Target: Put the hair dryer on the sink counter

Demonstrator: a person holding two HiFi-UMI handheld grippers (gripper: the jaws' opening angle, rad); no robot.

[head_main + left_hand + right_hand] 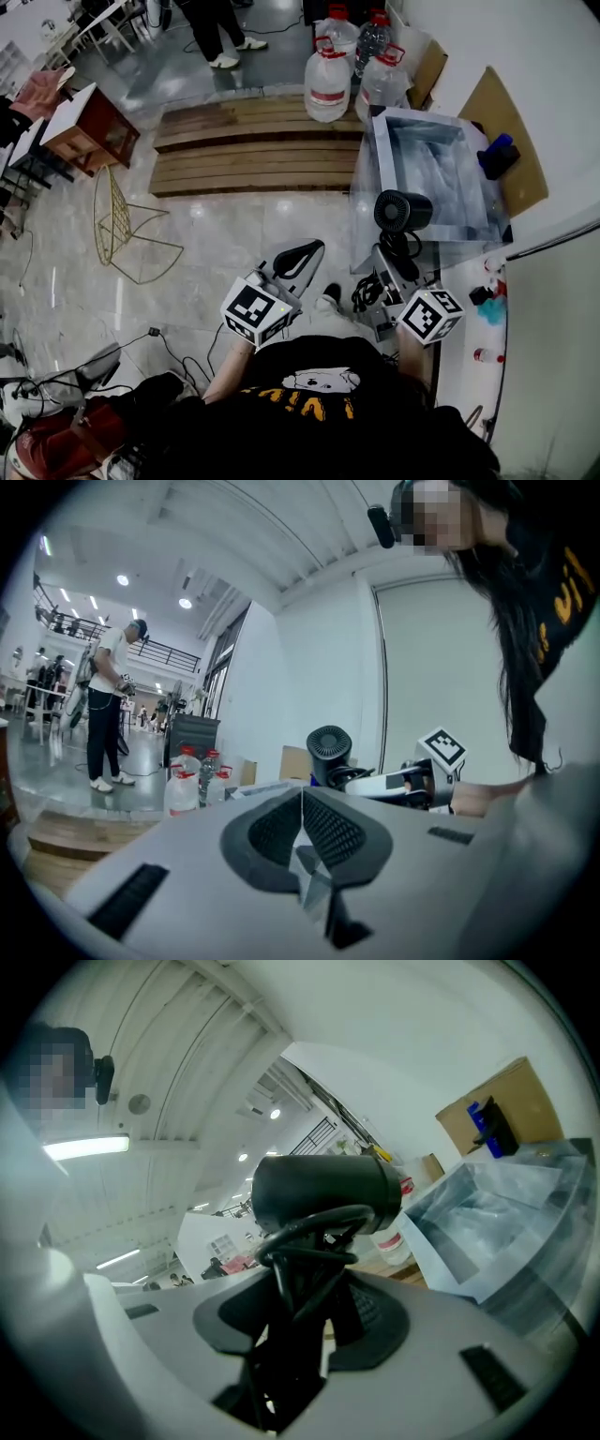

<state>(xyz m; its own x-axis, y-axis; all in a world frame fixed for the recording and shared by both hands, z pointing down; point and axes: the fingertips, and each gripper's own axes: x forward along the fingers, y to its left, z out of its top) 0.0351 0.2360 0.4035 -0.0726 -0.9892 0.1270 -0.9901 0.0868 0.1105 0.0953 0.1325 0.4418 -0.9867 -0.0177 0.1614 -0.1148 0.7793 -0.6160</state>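
Black hair dryer [323, 1190] handle, cord-wrapped, half hidden within right tongs [314, 1326].

My right gripper [307, 1324] clamps the dryer [323, 1188] by its handle; the sink [487, 1215] lies right of the dryer.

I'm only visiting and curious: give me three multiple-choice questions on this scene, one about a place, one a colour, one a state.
1. Where is the hair dryer? A in the sink; B in the right gripper; C on the floor.
2. Its colour? A pink; B white; C black.
3. The jaws of the left gripper? A shut, empty; B wide open; C gripping a bottle.
Answers: B, the jaws clamp it; C, its body is dark all over; A, they meet with nothing between.
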